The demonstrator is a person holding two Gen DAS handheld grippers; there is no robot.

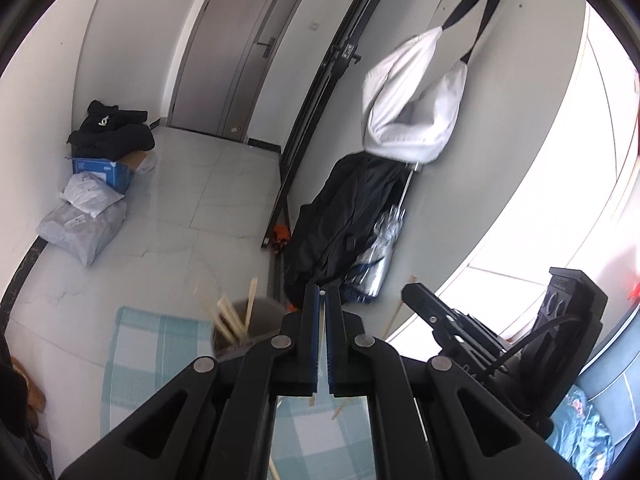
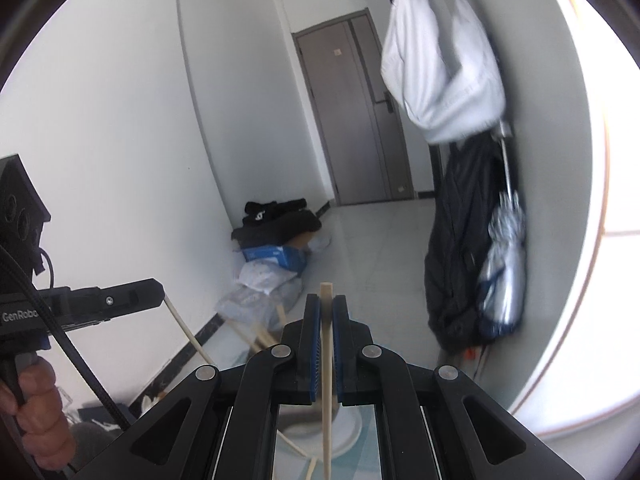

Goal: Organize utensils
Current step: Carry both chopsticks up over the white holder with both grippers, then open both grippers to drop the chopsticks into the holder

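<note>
My left gripper [image 1: 322, 294] is shut on a thin pale chopstick [image 1: 312, 398] that runs down between its blue pads. Just below and to the left of it stands a dark round cup [image 1: 264, 314] with several wooden chopsticks [image 1: 230, 318] leaning in it. My right gripper [image 2: 326, 300] is shut on a second pale chopstick [image 2: 327, 400], held upright above the cup [image 2: 296, 424]. The other view of each hand shows the same: the right gripper [image 1: 408, 290] with its stick [image 1: 394, 320], and the left gripper [image 2: 160, 292] with its stick [image 2: 188, 332]. Both hang above the table.
A blue-and-white checked cloth [image 1: 132, 344] covers the table under the cup. Beyond lie a tiled floor, a pile of parcels and a blue box [image 1: 100, 172] by the left wall, a grey door [image 1: 240, 48], and a white bag [image 1: 412, 104] and dark jacket [image 1: 340, 224] hanging on the right.
</note>
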